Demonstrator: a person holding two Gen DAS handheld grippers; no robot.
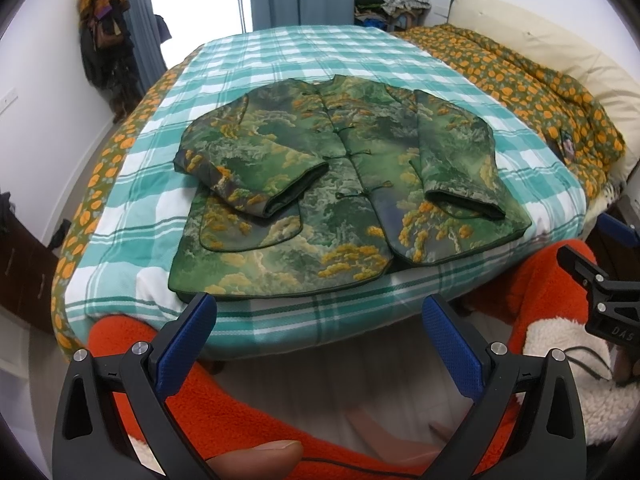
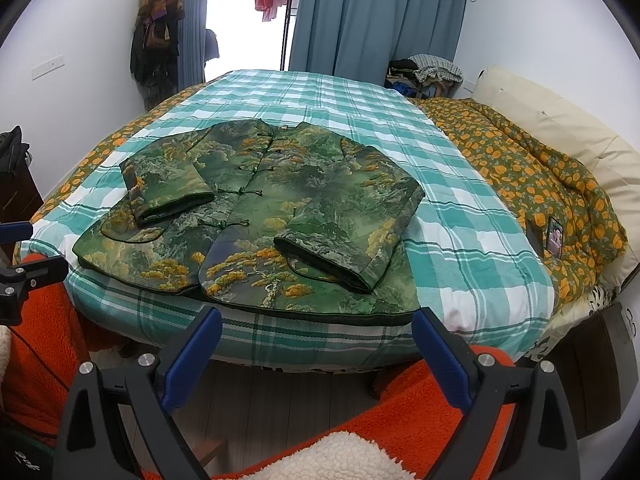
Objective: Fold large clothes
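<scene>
A green padded jacket (image 1: 344,184) with yellow tree print and knot buttons lies flat, front up, on the teal checked bed cover (image 1: 280,64). Both sleeves are folded in over its front. It also shows in the right wrist view (image 2: 280,216). My left gripper (image 1: 318,312) is open and empty, held off the bed's near edge just below the jacket's hem. My right gripper (image 2: 316,326) is open and empty, also off the near edge below the hem. The right gripper's body shows at the right of the left wrist view (image 1: 600,300).
An orange-flowered quilt (image 2: 540,184) is bunched along the bed's right side, with a cream headboard (image 2: 560,128) behind it. A small photo card (image 2: 555,240) lies on the quilt. Clothes hang at the far left wall (image 2: 156,32). Orange fleece sleeves (image 1: 240,400) fill the foreground.
</scene>
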